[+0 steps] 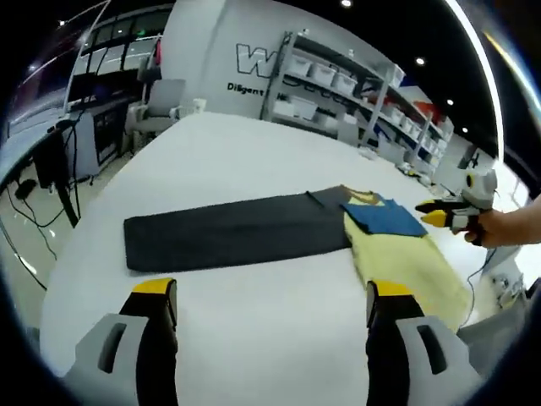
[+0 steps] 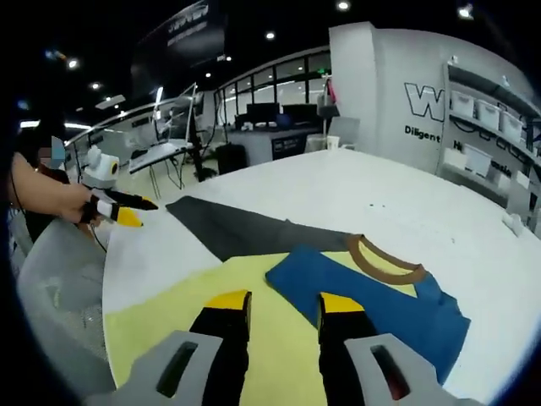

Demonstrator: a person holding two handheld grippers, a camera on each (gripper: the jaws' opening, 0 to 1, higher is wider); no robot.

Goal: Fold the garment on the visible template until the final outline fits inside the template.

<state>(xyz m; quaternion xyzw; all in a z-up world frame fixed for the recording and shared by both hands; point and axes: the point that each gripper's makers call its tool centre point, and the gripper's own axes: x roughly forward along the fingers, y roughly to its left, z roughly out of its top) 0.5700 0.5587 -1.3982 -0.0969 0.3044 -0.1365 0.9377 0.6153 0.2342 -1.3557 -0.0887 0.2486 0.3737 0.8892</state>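
A yellow T-shirt (image 1: 410,266) with a brown collar (image 2: 380,260) lies flat on the white table (image 1: 254,152), overlapping the right end of the dark grey template (image 1: 228,233). Its blue sleeve (image 1: 385,217) is folded in over the yellow body (image 2: 182,309). In the left gripper view my left gripper (image 1: 270,292) stands wide open in front of the template, with nothing between its jaws. My right gripper (image 2: 285,303) hovers open over the shirt where yellow meets the blue sleeve (image 2: 355,292). A hand holds the right gripper (image 1: 441,214) just beyond the shirt's far edge.
Shelves with white bins (image 1: 338,85) stand behind the table. Desks with monitors (image 2: 270,114) and a chair (image 1: 161,106) sit further back. The table edge (image 2: 106,279) runs close by the shirt. The left gripper (image 2: 118,209) shows in a hand at the left.
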